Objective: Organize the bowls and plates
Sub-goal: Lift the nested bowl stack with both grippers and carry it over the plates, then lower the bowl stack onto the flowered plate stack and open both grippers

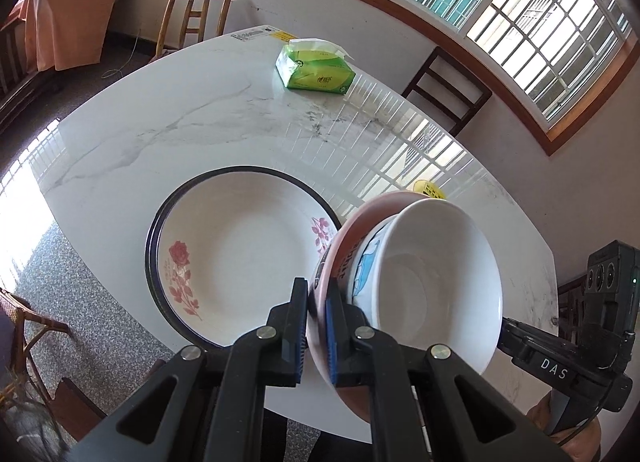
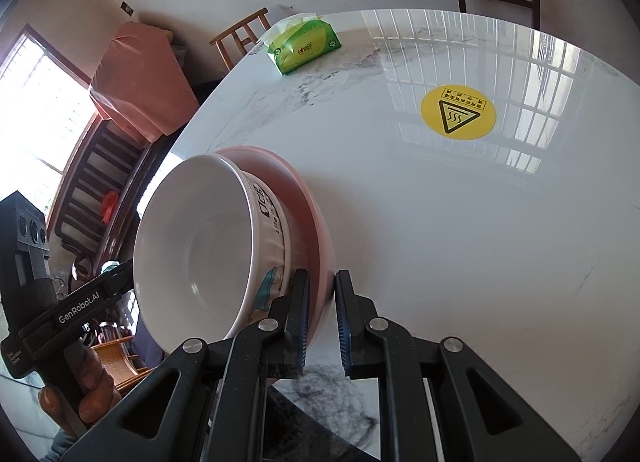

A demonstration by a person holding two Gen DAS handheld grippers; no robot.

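A white marble table carries a rose-patterned plate, tissue pack and yellow sticker.

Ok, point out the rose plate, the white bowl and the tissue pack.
rose plate (image 1: 244, 258), left wrist view, bare centre of its well.
white bowl (image 2: 200, 250), right wrist view, inside of its basin.
tissue pack (image 1: 318, 76), left wrist view, green top face.

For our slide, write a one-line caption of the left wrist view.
Both grippers clamp a pink plate carrying a white bowl, lifted beside a rose-patterned plate.
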